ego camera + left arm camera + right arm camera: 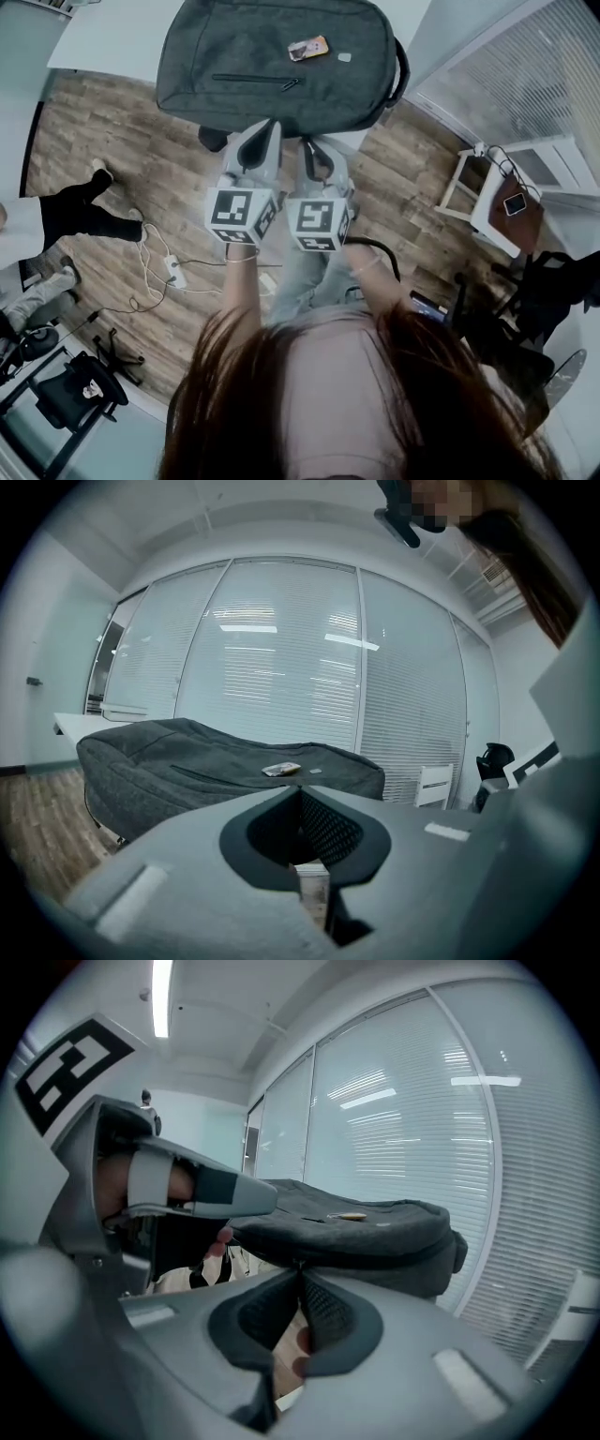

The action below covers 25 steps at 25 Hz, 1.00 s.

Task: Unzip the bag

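A dark grey backpack lies flat on a white table, with a small tan tag on top and a closed front-pocket zipper. Both grippers point at its near edge. My left gripper is shut and empty; in the left gripper view the backpack lies a little beyond its tips. My right gripper is beside it, jaws together. In the right gripper view its tips sit right at the seam of the backpack; I cannot tell whether they pinch anything. The left gripper shows there at the left.
A wooden floor lies under the table. A white chair holding a brown bag stands at the right. A power strip with cables lies on the floor to the left, near another person's legs. Blinds cover the glass wall behind.
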Motion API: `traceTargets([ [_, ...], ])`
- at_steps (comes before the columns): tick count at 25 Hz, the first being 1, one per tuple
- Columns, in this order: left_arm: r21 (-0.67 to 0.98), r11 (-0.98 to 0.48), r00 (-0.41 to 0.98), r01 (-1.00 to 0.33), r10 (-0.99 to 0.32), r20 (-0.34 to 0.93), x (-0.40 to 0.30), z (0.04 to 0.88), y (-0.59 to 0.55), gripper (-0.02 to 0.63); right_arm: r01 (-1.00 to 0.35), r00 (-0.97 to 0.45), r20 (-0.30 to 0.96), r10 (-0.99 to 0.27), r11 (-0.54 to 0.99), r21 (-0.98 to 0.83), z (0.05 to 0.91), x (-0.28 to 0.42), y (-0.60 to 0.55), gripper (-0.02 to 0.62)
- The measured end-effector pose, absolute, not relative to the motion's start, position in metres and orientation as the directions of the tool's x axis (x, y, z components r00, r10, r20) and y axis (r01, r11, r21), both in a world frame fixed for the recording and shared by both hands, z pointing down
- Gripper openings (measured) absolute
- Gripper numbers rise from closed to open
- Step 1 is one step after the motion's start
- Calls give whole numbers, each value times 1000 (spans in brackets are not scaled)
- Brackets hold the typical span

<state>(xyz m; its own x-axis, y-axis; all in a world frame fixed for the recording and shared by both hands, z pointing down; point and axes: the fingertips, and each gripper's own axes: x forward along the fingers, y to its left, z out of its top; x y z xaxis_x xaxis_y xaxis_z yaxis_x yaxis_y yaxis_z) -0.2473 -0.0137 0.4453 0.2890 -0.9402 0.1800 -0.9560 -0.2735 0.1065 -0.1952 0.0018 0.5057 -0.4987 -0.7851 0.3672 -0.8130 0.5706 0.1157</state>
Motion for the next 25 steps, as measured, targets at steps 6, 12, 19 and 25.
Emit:
traceTargets([
  [6,93,-289,303,-953,-918,255,-244,460,-25,9,-802,-485,384,-786,575,165,505,-193,4,11],
  [12,104,-301,319,-948,-906,280,-243,471,-28,9,-788,-460,391,-797,570,235,507,-191,5,11],
  [19,92,-297,310,-951,-904,294,-243,475,-27,9,-794,-430,411,-804,554,252,506,-183,4,11],
  [25,87,-298,310,-951,-900,307,-242,477,-27,9,-805,-399,436,-806,536,255,504,-177,4,11],
])
